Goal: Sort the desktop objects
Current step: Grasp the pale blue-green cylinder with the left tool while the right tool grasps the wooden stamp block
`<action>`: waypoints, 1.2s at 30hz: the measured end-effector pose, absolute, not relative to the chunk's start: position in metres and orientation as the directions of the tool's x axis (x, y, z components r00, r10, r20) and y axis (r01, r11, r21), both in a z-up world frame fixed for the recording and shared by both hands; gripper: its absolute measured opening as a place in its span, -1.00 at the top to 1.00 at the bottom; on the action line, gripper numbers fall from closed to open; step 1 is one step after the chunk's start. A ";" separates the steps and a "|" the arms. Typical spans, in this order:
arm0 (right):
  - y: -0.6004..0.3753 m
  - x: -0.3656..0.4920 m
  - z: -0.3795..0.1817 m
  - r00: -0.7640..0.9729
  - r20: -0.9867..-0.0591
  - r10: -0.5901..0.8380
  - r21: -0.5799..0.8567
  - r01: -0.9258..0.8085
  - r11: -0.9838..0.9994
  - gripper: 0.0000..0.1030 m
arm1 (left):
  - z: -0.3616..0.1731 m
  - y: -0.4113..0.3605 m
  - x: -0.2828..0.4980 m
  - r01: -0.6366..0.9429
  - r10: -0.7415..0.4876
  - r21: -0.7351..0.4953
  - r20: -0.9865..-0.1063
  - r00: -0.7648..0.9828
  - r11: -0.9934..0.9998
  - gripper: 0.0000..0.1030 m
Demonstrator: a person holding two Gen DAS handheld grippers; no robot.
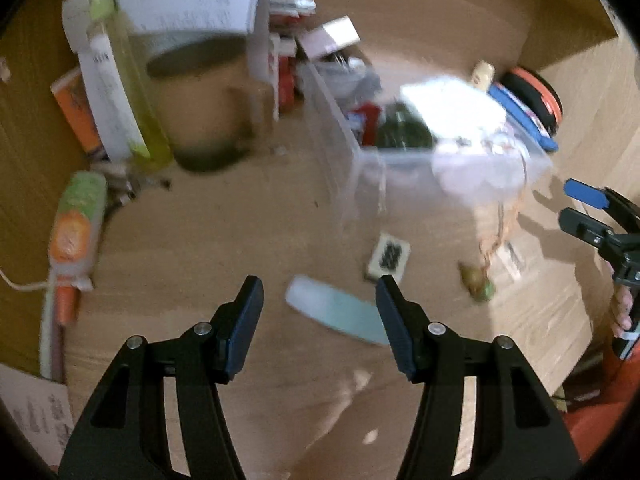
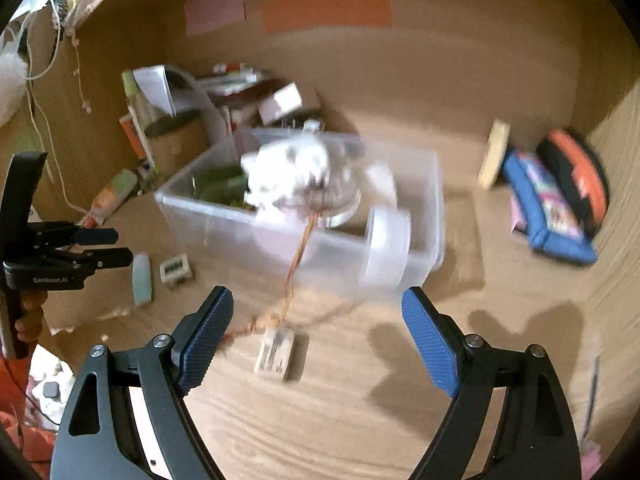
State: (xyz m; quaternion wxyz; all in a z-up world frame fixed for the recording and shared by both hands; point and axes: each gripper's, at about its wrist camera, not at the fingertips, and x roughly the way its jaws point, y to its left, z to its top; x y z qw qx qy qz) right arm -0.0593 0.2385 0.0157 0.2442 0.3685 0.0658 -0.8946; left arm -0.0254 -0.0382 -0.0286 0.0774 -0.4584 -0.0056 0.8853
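A clear plastic bin (image 1: 400,168) stands on the wooden desk and holds white crumpled material (image 1: 452,104), a dark green item and other small things; it also shows in the right wrist view (image 2: 320,240). A pale teal flat object (image 1: 340,312) lies just ahead of my left gripper (image 1: 318,292), which is open and empty. A small tile (image 1: 390,256) lies beyond it. A brown cord (image 2: 296,272) hangs from the bin down to a small tag (image 2: 276,350) in front of my right gripper (image 2: 316,304), which is open and empty.
At the left stand a yellow-green bottle (image 1: 132,92), a white tube, papers and a brown cup (image 1: 200,96). An orange-green tube (image 1: 78,224) lies at the left. A blue pouch (image 2: 548,208) and an orange-black round case (image 2: 580,176) lean in the right corner.
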 end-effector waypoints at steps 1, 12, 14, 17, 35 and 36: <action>0.238 -0.059 0.010 -0.596 -0.704 -0.387 0.066 0.488 -0.870 -0.64 | -0.033 -0.036 -0.023 -0.140 0.141 -0.075 -0.818 -0.557 -0.987 -0.13; 0.238 -0.055 -0.023 -0.520 -0.764 -0.381 0.092 0.496 -0.863 -0.64 | -0.045 -0.033 -0.022 -0.167 0.151 -0.070 -0.828 -0.540 -0.983 -0.59; 0.237 -0.055 -0.026 -0.515 -0.768 -0.381 0.092 0.500 -0.861 -0.61 | -0.045 -0.032 -0.022 -0.173 0.149 -0.064 -0.826 -0.543 -0.983 -0.59; 0.234 -0.054 -0.029 -0.518 -0.770 -0.373 0.073 0.509 -0.858 -0.51 | -0.047 -0.030 -0.027 -0.184 0.163 -0.074 -0.831 -0.532 -0.980 -0.59; 0.210 -0.061 -0.045 -0.477 -0.797 -0.369 0.055 0.552 -0.832 0.52 | -0.057 -0.025 -0.036 -0.132 0.104 -0.036 -0.825 -0.555 -0.991 -0.42; 0.211 -0.061 -0.045 -0.477 -0.796 -0.373 0.060 0.550 -0.833 0.52 | -0.057 -0.026 -0.035 -0.127 0.104 -0.039 -0.824 -0.557 -0.991 -0.42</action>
